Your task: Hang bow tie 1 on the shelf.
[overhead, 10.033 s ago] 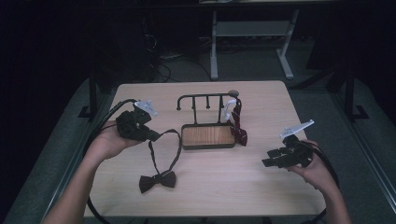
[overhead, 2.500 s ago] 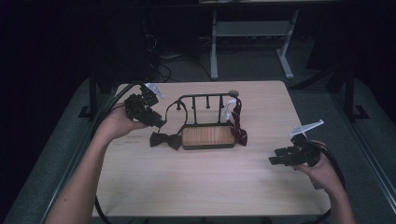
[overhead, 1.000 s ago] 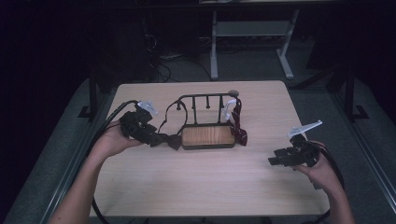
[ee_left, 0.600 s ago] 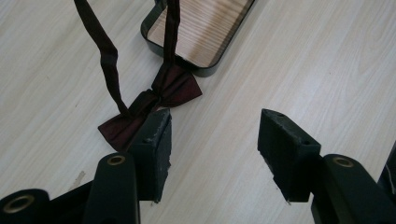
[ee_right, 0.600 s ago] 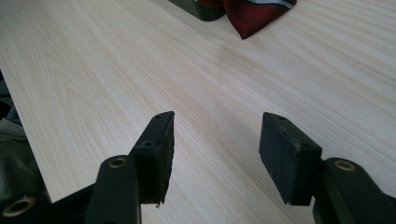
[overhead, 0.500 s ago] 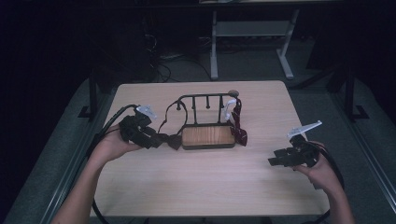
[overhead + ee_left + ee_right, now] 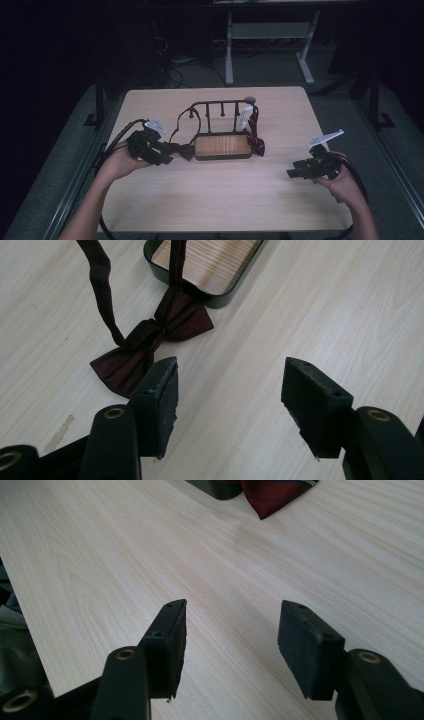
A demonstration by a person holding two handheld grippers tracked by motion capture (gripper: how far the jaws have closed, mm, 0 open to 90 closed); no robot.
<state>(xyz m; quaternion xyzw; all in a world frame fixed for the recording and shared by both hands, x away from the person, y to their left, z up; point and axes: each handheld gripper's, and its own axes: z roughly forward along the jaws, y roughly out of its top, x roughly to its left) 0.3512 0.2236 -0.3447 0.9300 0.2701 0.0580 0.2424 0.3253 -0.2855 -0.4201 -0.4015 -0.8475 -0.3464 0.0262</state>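
Dim room, wooden desk | bow tie (image 7: pixel 150 342) lies left of rack (image 7: pixel 222 134), strap over its rail | left gripper (image 7: pixel 227 405) jaws just opened, empty | right gripper (image 7: pixel 230 645) open, near right edge | advice: back off low, don't snag strap

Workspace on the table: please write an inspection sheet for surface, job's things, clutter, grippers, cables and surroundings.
Surface: pale wooden table, level.
Job's things: dark red bow tie lies flat, its strap up over black metal rack with wooden base; patterned red necktie hangs at the rack's right end.
Clutter: nothing seen.
Grippers: left gripper open, jaws just opening, bow tie outside them; right gripper open, empty.
Cables: black cable behind left gripper.
Surroundings: dark; white frame behind.
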